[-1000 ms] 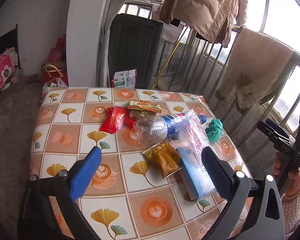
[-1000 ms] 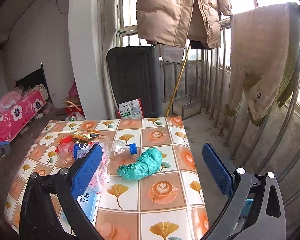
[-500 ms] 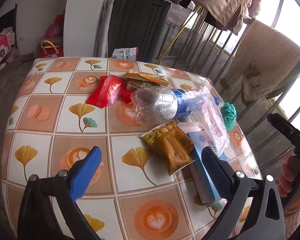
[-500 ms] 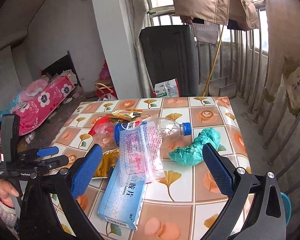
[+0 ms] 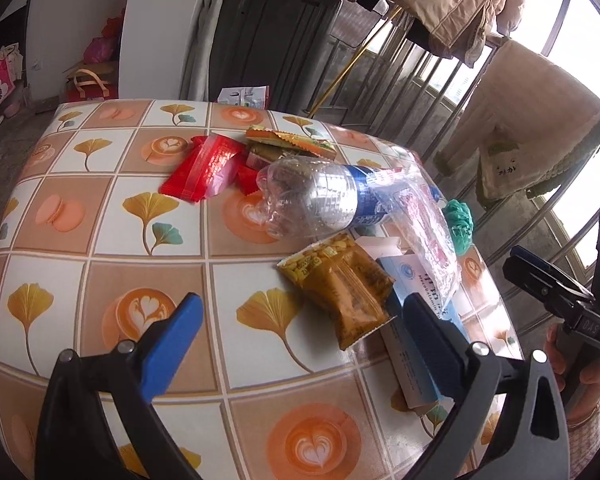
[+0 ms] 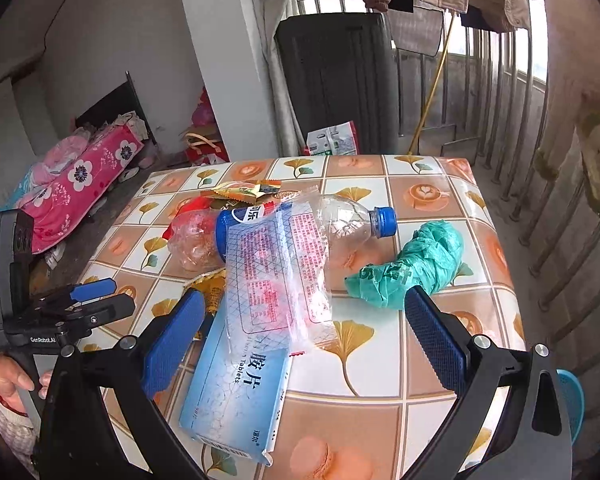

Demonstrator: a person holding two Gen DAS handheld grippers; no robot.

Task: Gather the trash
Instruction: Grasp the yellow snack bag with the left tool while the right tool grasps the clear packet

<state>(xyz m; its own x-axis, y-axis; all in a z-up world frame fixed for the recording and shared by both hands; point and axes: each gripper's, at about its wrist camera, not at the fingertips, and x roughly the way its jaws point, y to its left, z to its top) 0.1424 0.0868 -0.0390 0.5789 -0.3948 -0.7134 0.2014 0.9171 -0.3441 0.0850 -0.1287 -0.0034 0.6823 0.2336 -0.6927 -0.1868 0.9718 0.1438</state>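
both grippers, left gripper and right gripper, jaws wide and empty, have closed in on the crushed clear plastic bottle and yellow snack packet mid-frame, so picking looks imminent.

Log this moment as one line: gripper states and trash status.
left hand-held gripper: open, empty | right hand-held gripper: open, empty | plastic bottle, tablet box, green bag: on table, uncollected

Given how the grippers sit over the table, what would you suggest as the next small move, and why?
Probably lower the open left gripper onto the yellow snack packet: it lies flat, nearest that gripper and roughly between its fingers, with only its far edge against the blue box.
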